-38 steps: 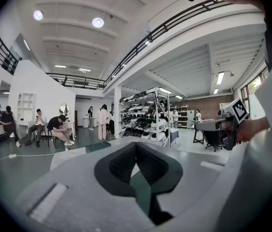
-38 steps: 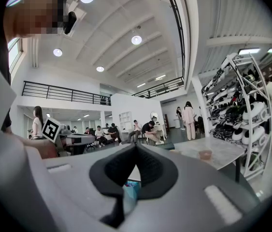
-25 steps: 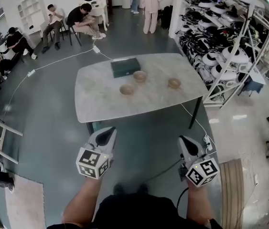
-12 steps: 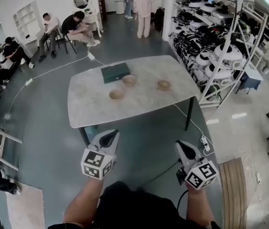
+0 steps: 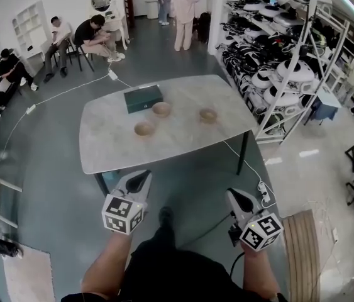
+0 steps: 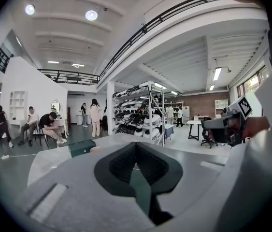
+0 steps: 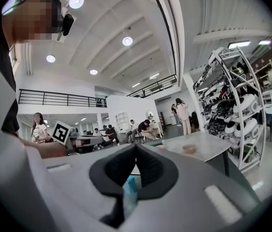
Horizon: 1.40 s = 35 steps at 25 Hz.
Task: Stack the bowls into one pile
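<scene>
Fingers of left gripper [image 5: 139,180] and right gripper [image 5: 236,197] are together, empty; bowls [image 5: 144,129] sit on the table [image 5: 104,150] well ahead, nearer the left.

Table [image 5: 104,146] — box [image 5: 143,98] rear, left bowl [image 5: 144,129] before, middle bowl [image 5: 161,109] beside, right bowl [image 5: 208,115] apart.

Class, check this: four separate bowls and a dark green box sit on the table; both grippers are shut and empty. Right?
No: the head view shows three separate bowls, not four. The dark green box sits on the table; the left gripper and right gripper are shut and empty.
</scene>
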Tool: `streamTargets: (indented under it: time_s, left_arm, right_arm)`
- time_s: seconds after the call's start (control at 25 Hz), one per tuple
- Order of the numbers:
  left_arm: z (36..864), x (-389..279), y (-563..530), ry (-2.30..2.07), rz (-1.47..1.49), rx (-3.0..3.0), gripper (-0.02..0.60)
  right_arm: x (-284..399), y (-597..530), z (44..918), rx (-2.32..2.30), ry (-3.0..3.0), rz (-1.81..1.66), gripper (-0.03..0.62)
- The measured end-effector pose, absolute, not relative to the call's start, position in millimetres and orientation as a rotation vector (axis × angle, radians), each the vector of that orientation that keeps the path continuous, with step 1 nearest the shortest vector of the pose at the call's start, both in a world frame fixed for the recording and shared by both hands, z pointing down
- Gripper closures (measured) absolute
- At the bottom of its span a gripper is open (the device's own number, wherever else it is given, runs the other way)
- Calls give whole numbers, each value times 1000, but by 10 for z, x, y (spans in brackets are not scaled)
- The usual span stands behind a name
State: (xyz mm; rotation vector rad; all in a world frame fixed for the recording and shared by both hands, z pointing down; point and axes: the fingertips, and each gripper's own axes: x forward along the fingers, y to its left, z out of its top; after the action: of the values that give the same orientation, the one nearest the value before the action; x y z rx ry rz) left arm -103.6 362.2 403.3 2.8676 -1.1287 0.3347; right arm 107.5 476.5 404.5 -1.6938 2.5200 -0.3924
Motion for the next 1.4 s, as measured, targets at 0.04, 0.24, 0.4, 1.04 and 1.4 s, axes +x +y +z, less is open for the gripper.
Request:
streamTargets:
  time_s: [0.04, 0.24, 0.4, 1.04, 1.4]
  left_arm:
    - [4047, -996, 3558, -1121, 333, 2869, 571]
    - [4141, -874, 3157, -1087, 327, 2871, 572]
    - [4244, -801, 2729, -1069, 339, 2873, 572]
    - [4542, -928, 633, -1027, 358, 2790, 572]
    - [4639, -1328, -256, -1036, 367, 2759, 571]
  right_arm:
    - [1113, 4705, 4055, -1701, 2518, -395, 592]
    - [1262, 4335, 4127, -1738, 2502, -409, 592]
    - [1312, 3926, 4223, -1748, 2502, -449, 592]
    - [1097, 1682, 4391, -1726, 2590, -573, 592]
    - [690, 582, 4286, -1680, 2640, -566, 592]
